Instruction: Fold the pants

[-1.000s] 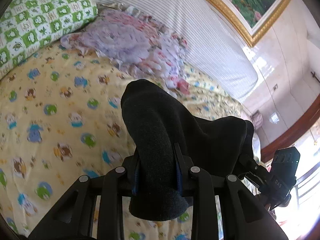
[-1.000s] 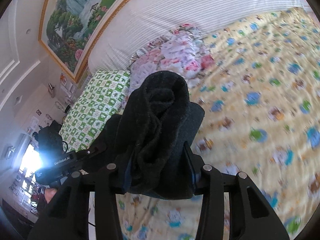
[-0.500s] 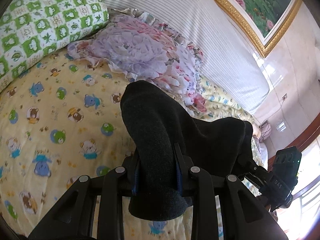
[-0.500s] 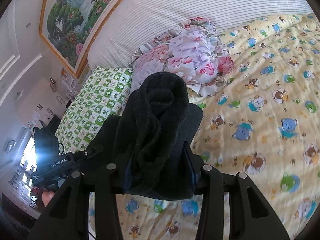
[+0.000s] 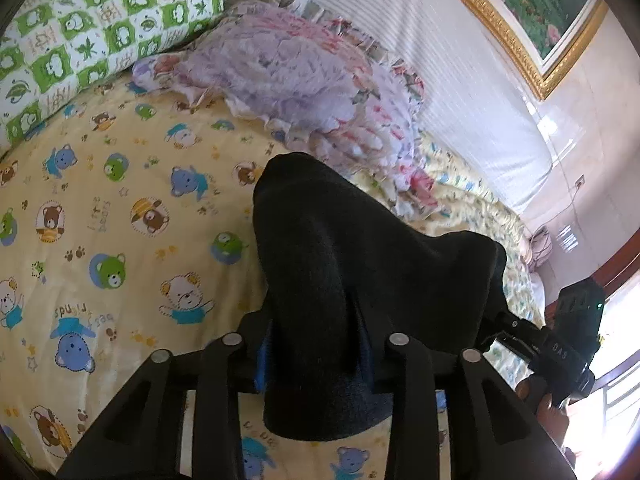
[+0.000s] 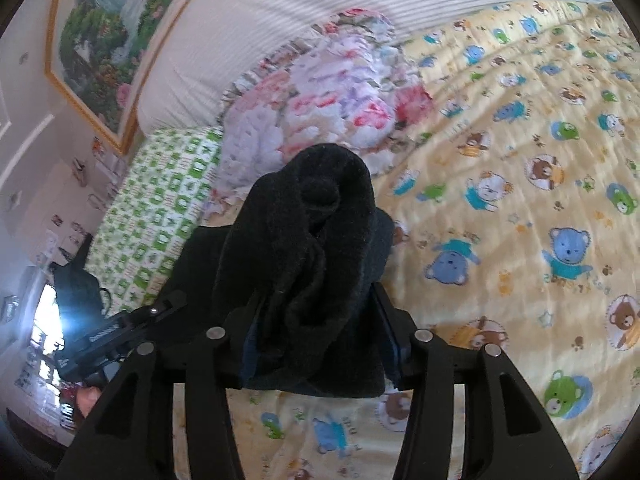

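Note:
The black fleece pants (image 5: 320,272) hang bunched between both grippers above the bed. My left gripper (image 5: 316,344) is shut on one thick fold of the pants, which bulges up over the fingers. My right gripper (image 6: 320,336) is shut on another bunched fold of the pants (image 6: 308,248). The cloth stretches sideways from each gripper toward the other. The right gripper also shows at the right edge of the left wrist view (image 5: 568,336), and the left gripper at the left edge of the right wrist view (image 6: 108,332). The fingertips are hidden by cloth.
Below lies a yellow bedsheet with cartoon bears (image 5: 120,240), also in the right wrist view (image 6: 520,200). A floral pillow (image 5: 288,76) and a green checked pillow (image 5: 80,28) lie near the striped headboard (image 5: 440,60). A framed painting (image 6: 108,32) hangs above.
Both grippers have moved with the pants toward the pillows and headboard; the floral pillow looms larger. The grip on the pants has not changed.

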`<state>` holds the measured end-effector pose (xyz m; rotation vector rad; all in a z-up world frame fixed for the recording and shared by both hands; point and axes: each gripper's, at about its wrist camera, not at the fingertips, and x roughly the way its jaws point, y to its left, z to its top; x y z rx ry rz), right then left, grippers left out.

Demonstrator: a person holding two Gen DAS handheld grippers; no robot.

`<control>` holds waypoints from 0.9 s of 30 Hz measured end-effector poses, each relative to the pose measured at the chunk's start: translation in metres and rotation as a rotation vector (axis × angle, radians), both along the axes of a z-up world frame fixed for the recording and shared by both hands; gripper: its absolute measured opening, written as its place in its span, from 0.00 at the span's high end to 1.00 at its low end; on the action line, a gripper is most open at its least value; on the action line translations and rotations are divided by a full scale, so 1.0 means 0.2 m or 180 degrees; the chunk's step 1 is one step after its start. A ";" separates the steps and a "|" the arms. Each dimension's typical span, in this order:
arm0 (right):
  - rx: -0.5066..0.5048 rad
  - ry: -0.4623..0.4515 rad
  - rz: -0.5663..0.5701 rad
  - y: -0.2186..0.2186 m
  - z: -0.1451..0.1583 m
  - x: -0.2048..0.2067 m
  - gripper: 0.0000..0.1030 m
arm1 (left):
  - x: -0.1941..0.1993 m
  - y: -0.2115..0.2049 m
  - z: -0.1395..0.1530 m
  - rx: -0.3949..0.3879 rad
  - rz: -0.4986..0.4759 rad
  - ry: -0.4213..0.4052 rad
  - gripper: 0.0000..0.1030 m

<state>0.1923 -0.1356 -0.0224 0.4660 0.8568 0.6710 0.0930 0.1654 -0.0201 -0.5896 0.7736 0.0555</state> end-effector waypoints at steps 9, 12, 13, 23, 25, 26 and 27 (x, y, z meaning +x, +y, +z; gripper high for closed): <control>-0.0030 0.0018 -0.0044 -0.04 -0.05 0.01 0.43 | -0.04 0.03 -0.04 0.0044 0.0037 0.0027 0.47; -0.0022 0.0035 -0.0069 -0.06 -0.07 0.02 0.40 | -0.04 0.04 -0.06 0.0031 0.0035 0.0063 0.45; -0.0011 0.0039 -0.0075 -0.06 -0.08 0.02 0.39 | -0.04 0.03 -0.07 0.0030 0.0032 0.0078 0.45; -0.0032 0.0053 -0.0158 -0.12 -0.09 0.00 0.35 | -0.07 0.01 -0.04 0.0125 0.0047 0.0119 0.41; -0.0039 0.0046 -0.0191 -0.13 -0.07 -0.02 0.35 | -0.10 0.01 -0.03 0.0145 0.0064 0.0124 0.41; -0.0033 0.0039 -0.0194 -0.14 -0.07 -0.02 0.35 | -0.11 0.01 -0.03 0.0160 0.0068 0.0129 0.41; -0.0040 0.0031 -0.0202 -0.14 -0.06 -0.04 0.35 | -0.12 0.00 -0.02 0.0181 0.0067 0.0137 0.41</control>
